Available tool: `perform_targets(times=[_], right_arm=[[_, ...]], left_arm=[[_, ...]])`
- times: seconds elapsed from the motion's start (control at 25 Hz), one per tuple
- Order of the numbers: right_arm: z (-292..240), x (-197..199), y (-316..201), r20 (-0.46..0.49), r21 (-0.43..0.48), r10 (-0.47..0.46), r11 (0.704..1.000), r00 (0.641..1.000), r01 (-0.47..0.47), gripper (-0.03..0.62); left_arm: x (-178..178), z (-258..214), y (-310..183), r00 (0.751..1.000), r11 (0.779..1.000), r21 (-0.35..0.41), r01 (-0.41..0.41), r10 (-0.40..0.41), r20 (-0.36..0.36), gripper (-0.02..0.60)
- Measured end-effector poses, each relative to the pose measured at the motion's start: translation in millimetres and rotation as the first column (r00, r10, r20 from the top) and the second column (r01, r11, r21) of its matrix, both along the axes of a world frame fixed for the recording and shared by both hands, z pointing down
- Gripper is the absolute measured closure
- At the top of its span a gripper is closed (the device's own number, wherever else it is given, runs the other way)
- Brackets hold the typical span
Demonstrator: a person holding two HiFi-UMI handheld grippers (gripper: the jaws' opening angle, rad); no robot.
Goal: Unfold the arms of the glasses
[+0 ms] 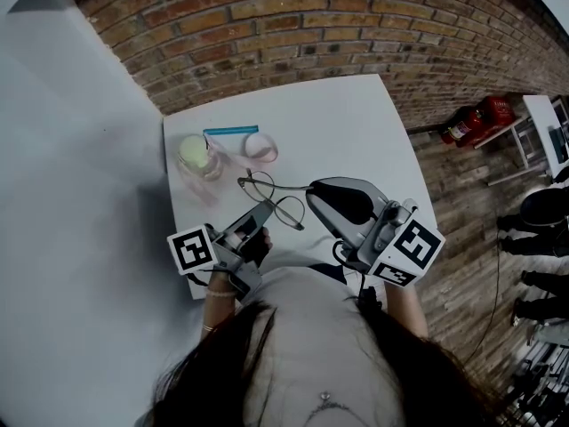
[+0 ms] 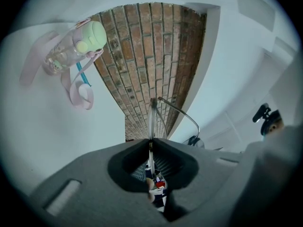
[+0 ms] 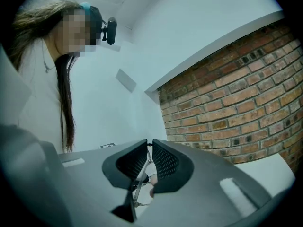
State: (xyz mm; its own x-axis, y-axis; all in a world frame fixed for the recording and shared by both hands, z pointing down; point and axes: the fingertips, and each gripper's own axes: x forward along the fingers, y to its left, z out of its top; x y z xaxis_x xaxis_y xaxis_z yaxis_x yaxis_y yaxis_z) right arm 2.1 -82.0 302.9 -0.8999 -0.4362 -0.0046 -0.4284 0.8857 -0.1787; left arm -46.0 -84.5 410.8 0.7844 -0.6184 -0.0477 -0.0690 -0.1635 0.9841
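Thin wire-framed glasses (image 1: 286,210) are held above the white table (image 1: 356,123), between the two grippers. My left gripper (image 1: 263,212) is shut on the frame's edge near one lens. In the left gripper view the frame (image 2: 150,119) rises straight out of the pinched jaws (image 2: 150,143), and one arm (image 2: 182,112) curves off to the right. My right gripper (image 1: 312,189) is shut on the end of an arm that sticks out from the frame. In the right gripper view that thin arm (image 3: 142,176) runs down between the closed jaws (image 3: 149,144).
A clear bottle with a pale green lid (image 1: 197,156) lies at the table's back left, with its pink strap (image 1: 261,148) and a blue stick (image 1: 231,131) beside it. Behind the table is a brick wall (image 1: 338,25). A red object (image 1: 476,118) is on the floor, right.
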Motion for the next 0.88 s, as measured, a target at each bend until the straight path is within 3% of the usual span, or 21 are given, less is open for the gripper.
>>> perform_targets(times=[0.88], right_arm=[[-11, 2, -6, -0.005, 0.034, 0.019, 0.999, 1.0, -0.019, 0.554]], left_arm=[[11, 8, 5, 0.998, 0.999, -0.01, -0.045, 0.046, 0.045, 0.56]])
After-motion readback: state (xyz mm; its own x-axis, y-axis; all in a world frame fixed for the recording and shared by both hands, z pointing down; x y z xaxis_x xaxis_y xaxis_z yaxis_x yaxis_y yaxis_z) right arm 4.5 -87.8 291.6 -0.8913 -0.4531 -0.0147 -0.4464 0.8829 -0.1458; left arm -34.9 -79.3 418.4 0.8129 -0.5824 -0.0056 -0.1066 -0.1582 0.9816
